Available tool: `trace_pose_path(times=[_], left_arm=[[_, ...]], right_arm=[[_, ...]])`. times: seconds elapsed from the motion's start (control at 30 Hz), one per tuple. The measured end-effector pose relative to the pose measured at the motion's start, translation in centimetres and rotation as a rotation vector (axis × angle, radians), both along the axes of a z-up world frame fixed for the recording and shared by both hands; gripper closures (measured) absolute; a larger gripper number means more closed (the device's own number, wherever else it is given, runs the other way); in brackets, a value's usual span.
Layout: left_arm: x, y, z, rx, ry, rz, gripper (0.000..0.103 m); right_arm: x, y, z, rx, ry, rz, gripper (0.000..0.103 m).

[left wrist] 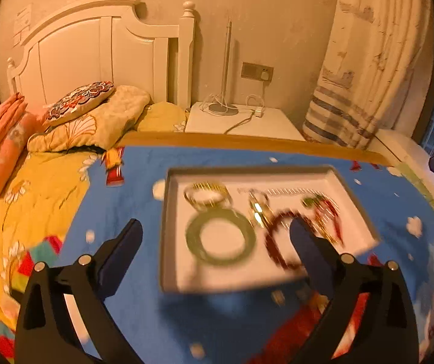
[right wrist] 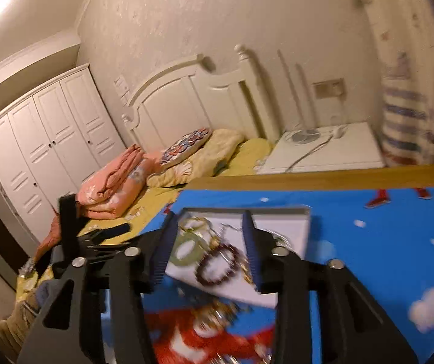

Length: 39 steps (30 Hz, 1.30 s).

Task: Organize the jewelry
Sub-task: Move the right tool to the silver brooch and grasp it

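**Tray of bangles on a blue-covered surface, both grippers empty above it**

A bedroom in warm light: white headboard (left wrist: 95,48), yellow bedding, a nightstand (left wrist: 247,121) by the striped curtain, and in front a surface (left wrist: 132,182) covered by a blue cartoon-print cloth.

The white tray (left wrist: 171,230) sits toward the far edge of the surface, its rim roughly parallel to that edge. Inside it, nearest the front rim, lies a green bangle (left wrist: 220,236); just beside it, toward the tray's right end, is a dark red bead bracelet (left wrist: 273,242). Behind the green bangle are gold bangles (left wrist: 208,195), and further right are small gold and red pieces too blurred to name. In the right wrist view, some gold jewelry (right wrist: 217,311) appears to lie on the cloth just outside the tray's front rim.

The green bangle looks rigid, smooth and probably brittle, so it is likely to slip; pinching across its band at one side seems safest. The bead bracelet is probably strung, light and floppy, best taken across a few beads. The loose gold pieces look thin and could tangle.

The left gripper (left wrist: 217,236) is spread wide with nothing in it, and its fingers frame the green bangle from above. The right gripper (right wrist: 208,242) is partly open, also empty, and the tray shows between its fingers.
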<state>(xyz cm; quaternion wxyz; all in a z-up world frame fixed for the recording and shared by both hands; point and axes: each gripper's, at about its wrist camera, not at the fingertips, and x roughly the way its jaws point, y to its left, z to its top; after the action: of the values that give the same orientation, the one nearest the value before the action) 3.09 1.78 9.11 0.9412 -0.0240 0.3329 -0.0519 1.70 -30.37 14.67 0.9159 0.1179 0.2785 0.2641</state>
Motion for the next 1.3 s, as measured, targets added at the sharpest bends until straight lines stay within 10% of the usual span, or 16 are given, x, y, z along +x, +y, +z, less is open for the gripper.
trace_pose_path(times=[0.27,0.43,0.93,1.3], left_arm=[[-7.8,-3.4,-4.3,0.005,0.075,-0.065,0.006],[-9.5,-4.1,-7.3,0.012,0.14,-0.07,0.005],[-8.4,-2.1,-8.4,-0.142,0.195,-0.095,0.003],[-8.3,-1.8,-8.3,-0.183,0.186,-0.098,0.003]], right_arm=[[-5.8,-3.9,-6.5,-0.158,0.155,-0.077,0.065],[-8.0,-2.3,-9.8,-0.215,0.227,-0.017,0.016],[-7.3,7.1,-10.3,-0.479,0.118,0.282,0.017],[-5.4,8.1,-12.1,-0.605,0.107,0.567,0.05]])
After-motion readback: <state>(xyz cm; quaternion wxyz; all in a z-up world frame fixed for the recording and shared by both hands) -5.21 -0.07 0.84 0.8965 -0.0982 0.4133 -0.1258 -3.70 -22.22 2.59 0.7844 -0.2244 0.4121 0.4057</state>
